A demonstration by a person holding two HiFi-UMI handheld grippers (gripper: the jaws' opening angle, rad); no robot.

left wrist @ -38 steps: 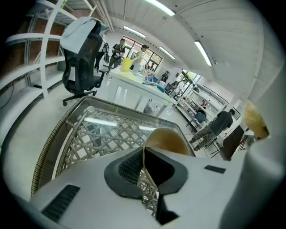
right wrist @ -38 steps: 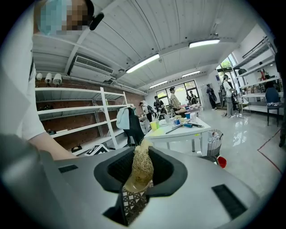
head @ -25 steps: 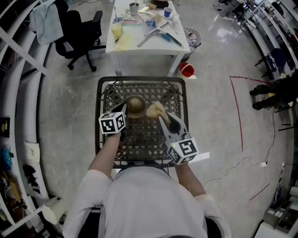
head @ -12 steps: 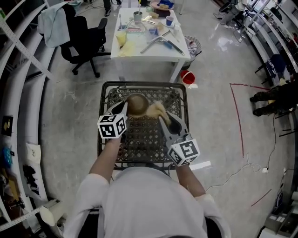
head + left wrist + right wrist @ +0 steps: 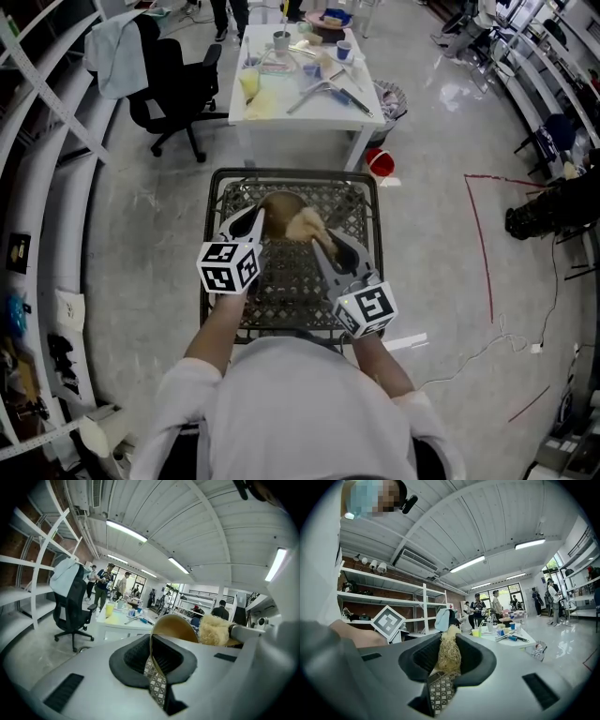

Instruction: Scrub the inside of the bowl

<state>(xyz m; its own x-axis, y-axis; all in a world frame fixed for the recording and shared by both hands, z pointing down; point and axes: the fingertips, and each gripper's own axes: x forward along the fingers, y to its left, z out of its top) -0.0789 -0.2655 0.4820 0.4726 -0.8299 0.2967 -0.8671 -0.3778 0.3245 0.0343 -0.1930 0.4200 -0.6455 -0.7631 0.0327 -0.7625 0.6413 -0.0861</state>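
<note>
The left gripper [image 5: 249,225] is clamped on the rim of a brown bowl [image 5: 278,210], the thin edge pinched between its two pads, and holds it tipped on its side over the far edge of a black wire cart [image 5: 286,286], about midway along that edge, with the golden inside turned toward the right gripper [image 5: 320,242]. The right gripper's jaws are closed on a tan fibrous scrubber [image 5: 305,225], which sits at the bowl's opening on its right side, against or just beside the rim. Beyond the cart's far edge stands a white table [image 5: 272,111] cluttered with cups and tools, with a black office chair [image 5: 173,84] at the table's left.
</note>
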